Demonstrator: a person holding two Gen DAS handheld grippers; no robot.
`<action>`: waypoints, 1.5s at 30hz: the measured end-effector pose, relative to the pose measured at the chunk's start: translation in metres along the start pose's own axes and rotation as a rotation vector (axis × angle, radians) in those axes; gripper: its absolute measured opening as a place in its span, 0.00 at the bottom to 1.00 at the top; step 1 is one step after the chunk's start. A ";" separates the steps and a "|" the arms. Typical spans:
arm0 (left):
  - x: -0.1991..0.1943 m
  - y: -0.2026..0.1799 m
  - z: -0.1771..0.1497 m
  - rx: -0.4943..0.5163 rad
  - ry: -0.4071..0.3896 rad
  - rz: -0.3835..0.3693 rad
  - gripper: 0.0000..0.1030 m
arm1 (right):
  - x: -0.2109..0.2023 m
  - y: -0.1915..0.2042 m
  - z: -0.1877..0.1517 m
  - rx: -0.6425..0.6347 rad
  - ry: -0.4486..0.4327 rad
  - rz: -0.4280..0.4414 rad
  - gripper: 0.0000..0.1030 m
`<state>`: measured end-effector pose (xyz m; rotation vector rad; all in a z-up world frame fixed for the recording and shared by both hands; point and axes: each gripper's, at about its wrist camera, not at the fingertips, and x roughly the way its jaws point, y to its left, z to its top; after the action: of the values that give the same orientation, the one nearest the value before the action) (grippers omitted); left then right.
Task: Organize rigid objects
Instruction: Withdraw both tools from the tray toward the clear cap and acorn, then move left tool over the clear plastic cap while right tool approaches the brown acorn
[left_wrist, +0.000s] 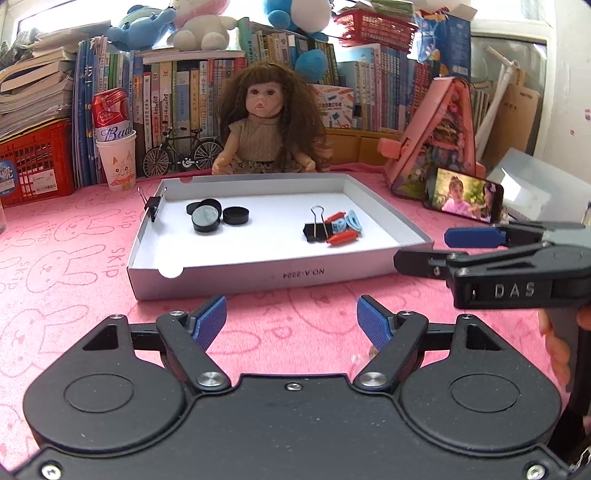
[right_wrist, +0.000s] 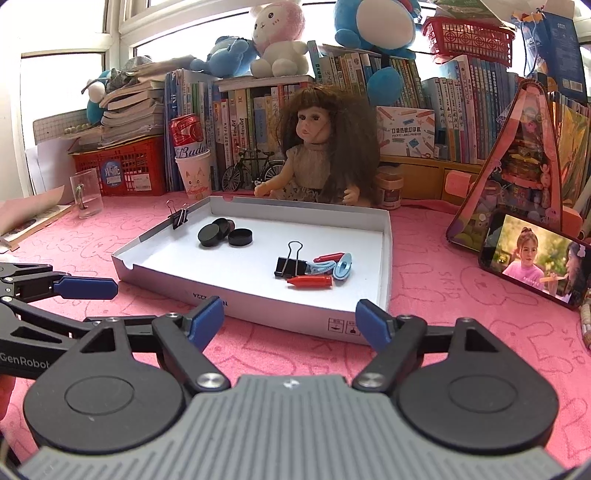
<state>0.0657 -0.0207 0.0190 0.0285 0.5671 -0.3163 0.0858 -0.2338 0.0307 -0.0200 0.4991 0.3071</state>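
Pink tablecloth (left_wrist: 66, 258) around tray (left_wrist: 236, 282) (edges free)

The doll (left_wrist: 271, 122) has its legs hidden behind the far wall of the tray (left_wrist: 258, 181). The phone (right_wrist: 535, 258) is cut off at the right edge in the right wrist view. Book spines (left_wrist: 184, 99) carry print too small to read. The heap of small parts (left_wrist: 341, 229) overlaps, shapes unclear.

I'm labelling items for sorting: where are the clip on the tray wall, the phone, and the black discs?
binder clip (left_wrist: 153, 206), left wrist view, on its black body.
phone (right_wrist: 535, 264), right wrist view, on its lit screen.
black discs (right_wrist: 211, 235), right wrist view, on the nearest disc's top face.
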 end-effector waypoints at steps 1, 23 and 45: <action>-0.002 -0.001 -0.003 0.005 0.004 -0.003 0.74 | -0.001 0.000 -0.001 0.000 0.002 0.000 0.85; -0.017 -0.024 -0.035 0.094 0.031 -0.119 0.68 | -0.004 -0.002 -0.021 0.017 0.032 -0.005 0.87; -0.005 -0.034 -0.037 0.094 0.037 -0.121 0.32 | -0.002 0.000 -0.029 0.014 0.048 0.004 0.89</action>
<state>0.0319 -0.0470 -0.0073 0.0912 0.5919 -0.4611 0.0706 -0.2373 0.0065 -0.0128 0.5490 0.3077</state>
